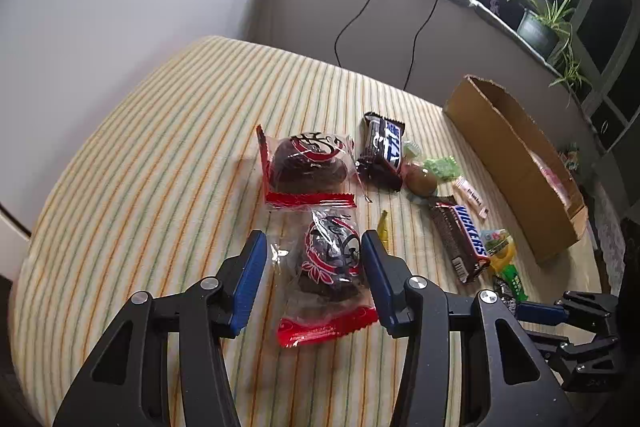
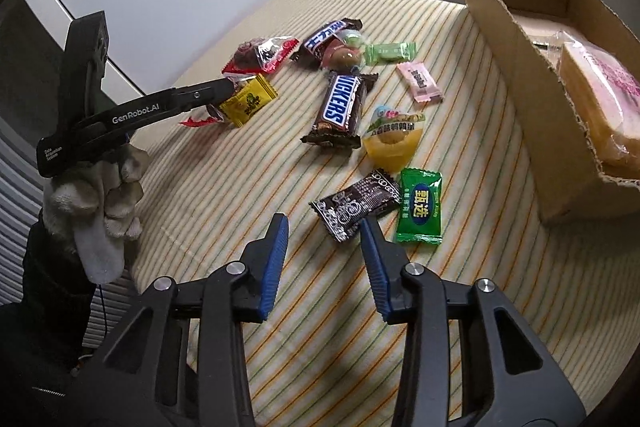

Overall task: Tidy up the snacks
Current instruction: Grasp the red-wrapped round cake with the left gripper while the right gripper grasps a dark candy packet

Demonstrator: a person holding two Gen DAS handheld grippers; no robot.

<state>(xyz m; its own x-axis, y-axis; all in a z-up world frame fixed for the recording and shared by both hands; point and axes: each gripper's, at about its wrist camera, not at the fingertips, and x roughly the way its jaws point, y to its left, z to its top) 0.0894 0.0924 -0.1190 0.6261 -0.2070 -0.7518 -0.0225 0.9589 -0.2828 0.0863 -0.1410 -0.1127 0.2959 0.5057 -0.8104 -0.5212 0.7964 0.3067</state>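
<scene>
My left gripper [image 1: 314, 247] is open, its blue pads on either side of a red-wrapped chocolate cake [image 1: 332, 275] lying on the striped cloth. A second wrapped cake [image 1: 308, 163] lies just beyond it. My right gripper [image 2: 324, 227] is open and empty, just short of a black candy packet [image 2: 354, 203] and a green packet [image 2: 420, 207]. A Snickers bar [image 2: 340, 107] lies mid-table, and it also shows in the left wrist view [image 1: 460, 239]. A cardboard box [image 2: 516, 39] at the right holds a pink-wrapped bread pack [image 2: 600, 95].
Several more snacks are scattered: a second chocolate bar [image 2: 328, 35], a yellow packet [image 2: 248, 99], a jelly cup [image 2: 394, 139], a pink packet [image 2: 420, 83], a pale green candy [image 2: 390, 53]. Cables hang down the wall behind the table. The left gripper's body [image 2: 132, 115] crosses the left side.
</scene>
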